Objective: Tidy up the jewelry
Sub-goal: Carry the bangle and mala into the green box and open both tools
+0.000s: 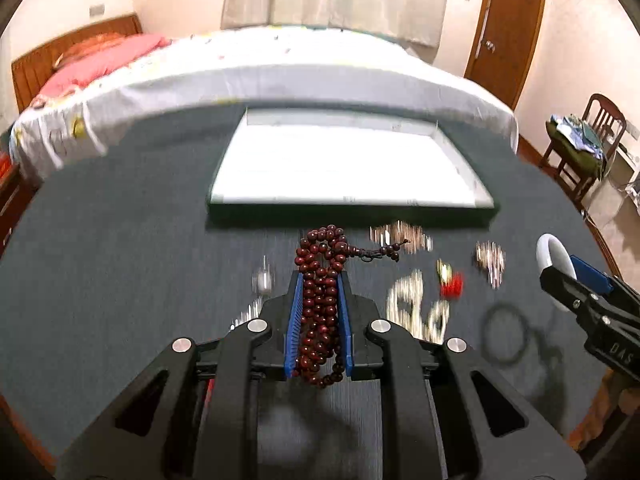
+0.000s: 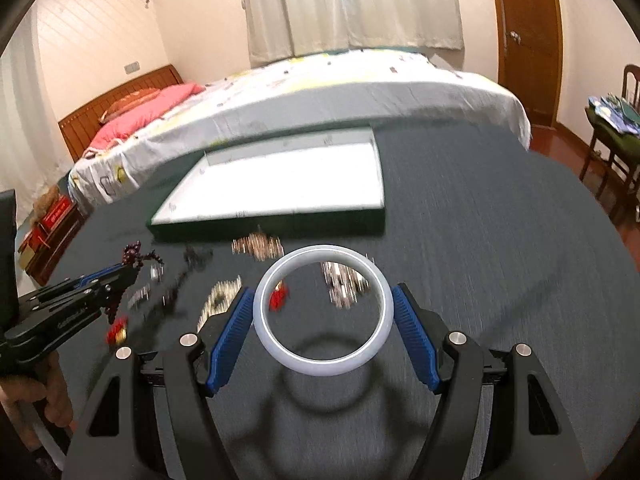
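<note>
A long string of dark red beads (image 1: 320, 248) hangs bunched between the blue pads of my left gripper (image 1: 320, 280), which is shut on it above the dark table. The right wrist view shows this gripper (image 2: 128, 272) low at the left, with the beads (image 2: 134, 256) at its tip. My right gripper (image 2: 322, 291) is shut on a white bangle (image 2: 320, 363), one pad against each side, and the bangle's ring shadow falls on the cloth below. The left wrist view has this gripper (image 1: 560, 276) and the bangle (image 1: 550, 248) at the right edge. A white-lined tray (image 1: 348, 200) (image 2: 272, 228) lies beyond both.
Blurred loose jewelry lies on the dark cloth in front of the tray: pale chains (image 1: 416, 312) (image 2: 344, 280), a gold-toned heap (image 2: 258, 246) and a red charm (image 1: 452, 284) (image 2: 278, 298). A bed (image 1: 280, 68) stands behind the table and a wooden chair (image 1: 588, 148) at the right.
</note>
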